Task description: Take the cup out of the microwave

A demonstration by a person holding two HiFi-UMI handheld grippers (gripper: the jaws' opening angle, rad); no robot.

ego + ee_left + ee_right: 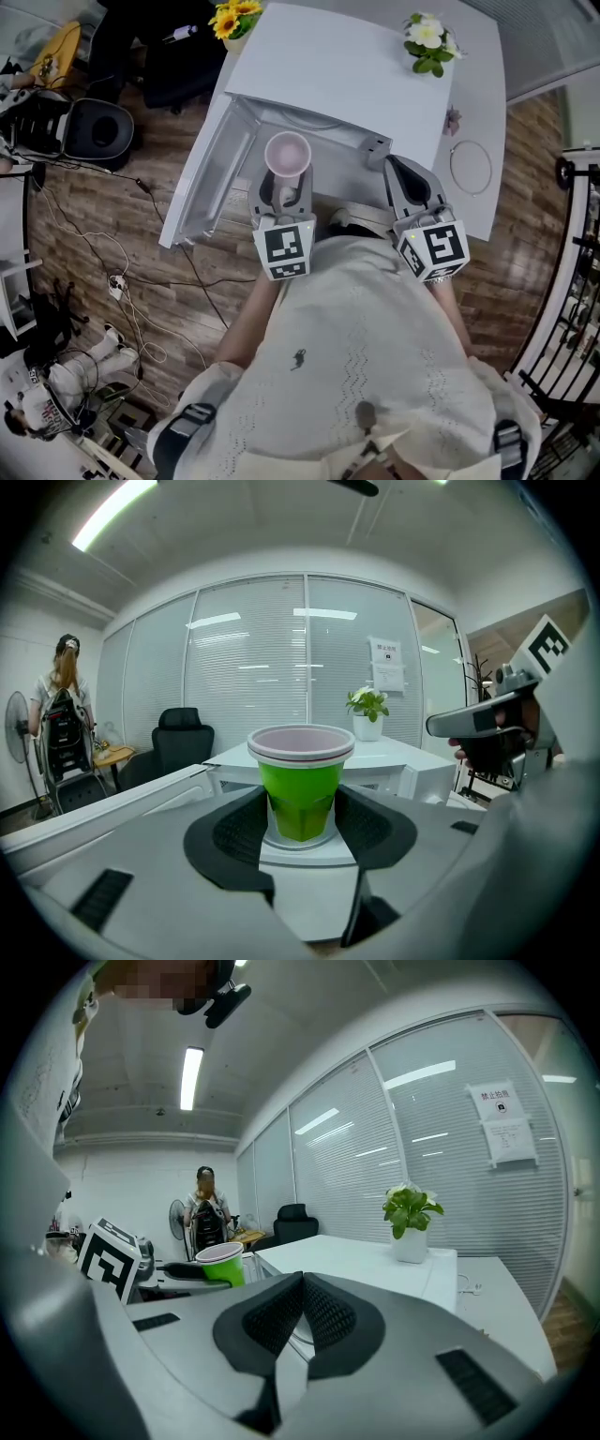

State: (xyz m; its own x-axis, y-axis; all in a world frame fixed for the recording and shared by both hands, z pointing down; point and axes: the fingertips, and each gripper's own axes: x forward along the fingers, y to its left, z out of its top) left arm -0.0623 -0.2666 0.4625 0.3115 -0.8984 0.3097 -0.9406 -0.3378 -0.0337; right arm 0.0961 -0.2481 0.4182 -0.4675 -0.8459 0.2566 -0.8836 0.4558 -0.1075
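A green cup (301,785) with a pale pink rim stands upright between the jaws of my left gripper (301,822), whose pads press on its lower sides. In the head view the cup (287,155) is held by the left gripper (286,187) in front of the white microwave (342,75), whose door (211,173) hangs open at the left. My right gripper (396,167) hovers beside it on the right, shut with nothing in it; its pads meet in the right gripper view (302,1307). That view also shows the cup (222,1263) at the left.
Yellow flowers (234,19) and a white-flowered plant (429,42) stand on the white top. A cable ring (469,167) lies on the table to the right. Cables (112,272) trail over the wooden floor. A person (61,719) stands far off by an office chair (183,738).
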